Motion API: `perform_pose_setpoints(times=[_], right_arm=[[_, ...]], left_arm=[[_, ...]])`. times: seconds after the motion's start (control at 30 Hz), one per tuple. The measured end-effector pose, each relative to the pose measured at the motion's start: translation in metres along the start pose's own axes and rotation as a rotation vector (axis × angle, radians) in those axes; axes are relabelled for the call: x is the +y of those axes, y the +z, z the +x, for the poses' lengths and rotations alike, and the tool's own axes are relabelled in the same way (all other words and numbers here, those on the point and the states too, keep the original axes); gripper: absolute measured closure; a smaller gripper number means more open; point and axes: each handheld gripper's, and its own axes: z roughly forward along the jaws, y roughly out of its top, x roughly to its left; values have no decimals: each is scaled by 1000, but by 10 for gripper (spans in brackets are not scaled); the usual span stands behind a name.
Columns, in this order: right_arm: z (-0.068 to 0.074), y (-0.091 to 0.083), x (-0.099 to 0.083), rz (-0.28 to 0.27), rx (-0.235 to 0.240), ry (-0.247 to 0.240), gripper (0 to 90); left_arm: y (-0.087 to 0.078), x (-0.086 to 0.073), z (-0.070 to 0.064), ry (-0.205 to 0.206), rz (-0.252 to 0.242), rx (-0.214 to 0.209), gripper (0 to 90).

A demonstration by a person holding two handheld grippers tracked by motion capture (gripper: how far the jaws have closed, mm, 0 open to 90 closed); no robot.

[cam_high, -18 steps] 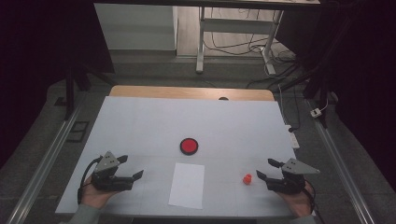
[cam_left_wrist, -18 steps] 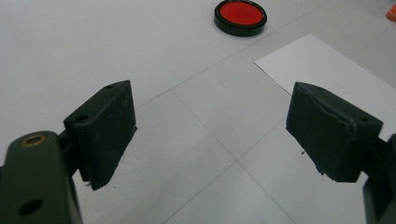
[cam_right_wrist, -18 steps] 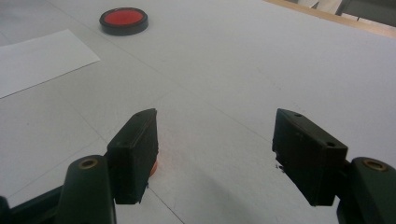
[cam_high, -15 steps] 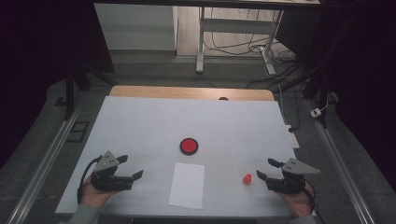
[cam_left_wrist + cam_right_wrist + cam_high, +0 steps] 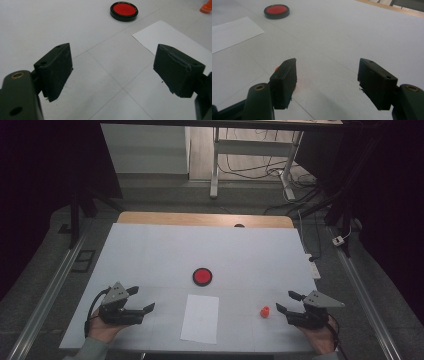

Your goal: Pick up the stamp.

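A round red disc with a black rim (image 5: pixel 202 276) lies mid-table on the white table cover (image 5: pixel 210 247). In front of it is a white sheet of paper (image 5: pixel 200 318). A small orange piece (image 5: pixel 264 312) stands right of the sheet. My left gripper (image 5: pixel 143 298) rests near the front left, open and holding nothing, left of the paper. My right gripper (image 5: pixel 284 301) is open just right of the orange piece. In the left gripper view the disc (image 5: pixel 124 10) and paper (image 5: pixel 170 40) lie ahead. In the right gripper view the orange piece (image 5: pixel 276 68) peeks from behind the left jaw.
A strip of bare wooden tabletop (image 5: pixel 205 219) shows along the far edge. A white power strip (image 5: pixel 312 265) lies off the right edge. Metal rails run along both sides of the table, and desk legs with cables stand on the floor beyond.
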Motion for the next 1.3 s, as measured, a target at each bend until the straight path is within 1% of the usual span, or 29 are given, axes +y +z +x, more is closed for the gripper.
perform_pose_setpoints(times=[0.13,0.17,0.33,0.5,0.6,0.77,1.03,1.2,1.3], right_arm=[[2,1,4,-8,4,6,312],[2,1,5,-9,0,5,312],[5,-1,8,-25,11,8,315],[9,-3,11,-21,11,0,322],[11,-4,14,-24,16,4,323],[12,-1,17,-24,28,8,323],[15,8,25,-15,54,-3,323],[22,11,29,1,68,-11,324],[26,13,29,26,68,-17,326]], left_arm=[[-1,0,-2,2,-4,-12,153],[-1,-1,-2,5,-4,-13,153],[0,-1,-4,4,3,-15,153],[5,2,-5,18,15,-20,154],[6,2,-4,17,20,-21,154],[6,1,-4,20,24,-21,154],[5,-3,-3,10,31,-18,156],[6,-3,-2,10,30,-15,156],[7,-3,-1,8,36,-15,156]])
